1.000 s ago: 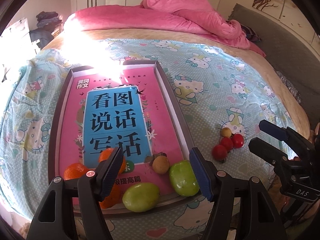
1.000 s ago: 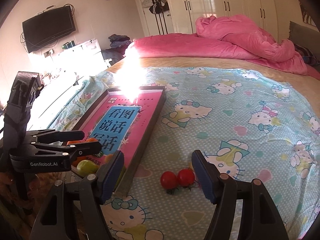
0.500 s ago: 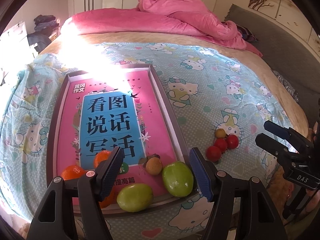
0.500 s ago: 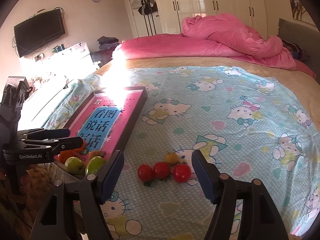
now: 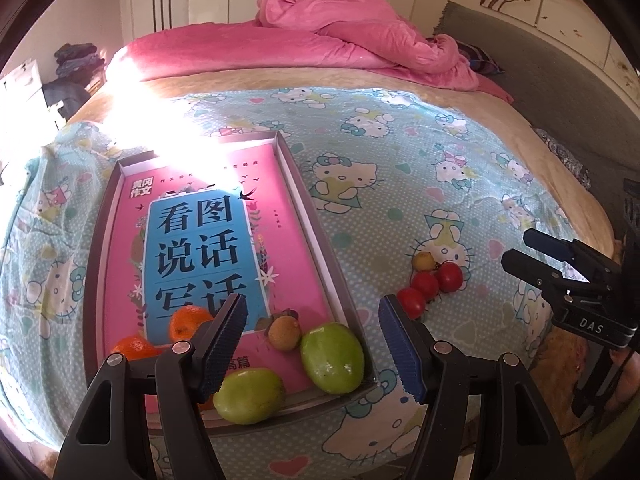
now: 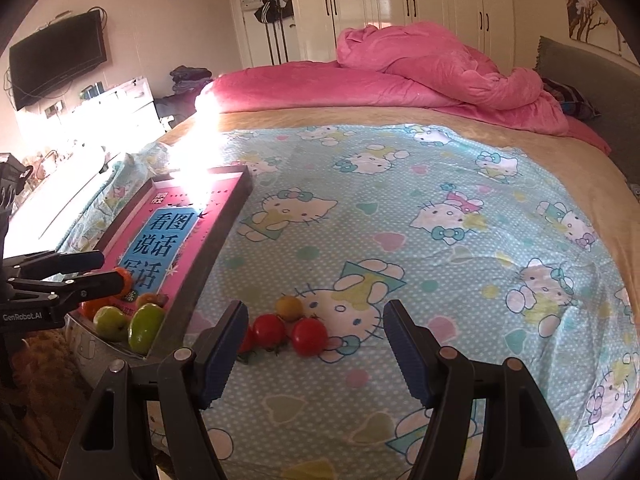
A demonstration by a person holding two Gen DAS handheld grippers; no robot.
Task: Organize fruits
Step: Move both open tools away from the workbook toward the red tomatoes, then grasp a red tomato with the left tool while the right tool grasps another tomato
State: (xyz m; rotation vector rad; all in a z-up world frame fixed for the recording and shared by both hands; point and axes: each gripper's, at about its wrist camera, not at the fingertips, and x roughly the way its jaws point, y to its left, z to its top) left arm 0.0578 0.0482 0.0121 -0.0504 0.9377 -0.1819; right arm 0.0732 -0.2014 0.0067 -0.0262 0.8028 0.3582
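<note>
A shallow grey tray (image 5: 316, 216) lined with a pink book cover lies on the bed. At its near end sit two green fruits (image 5: 333, 357), a small brown fruit (image 5: 284, 333) and oranges (image 5: 188, 322). Three red tomatoes (image 6: 309, 336) and a small yellow fruit (image 6: 289, 307) lie on the sheet to the tray's right. My left gripper (image 5: 312, 344) is open and empty above the tray's near end. My right gripper (image 6: 316, 354) is open and empty just short of the tomatoes; it also shows in the left wrist view (image 5: 532, 248).
The bed is covered by a light blue cartoon-cat sheet (image 6: 440, 240). A crumpled pink duvet (image 6: 420, 76) lies at the far side. The bed's near edge runs just under both grippers. Strong sun glare hits the tray's far end (image 5: 188, 132).
Both grippers have pulled back and risen slightly, staying open. The right wrist view has swung right, so the tomatoes and yellow fruit now sit between its fingers.
</note>
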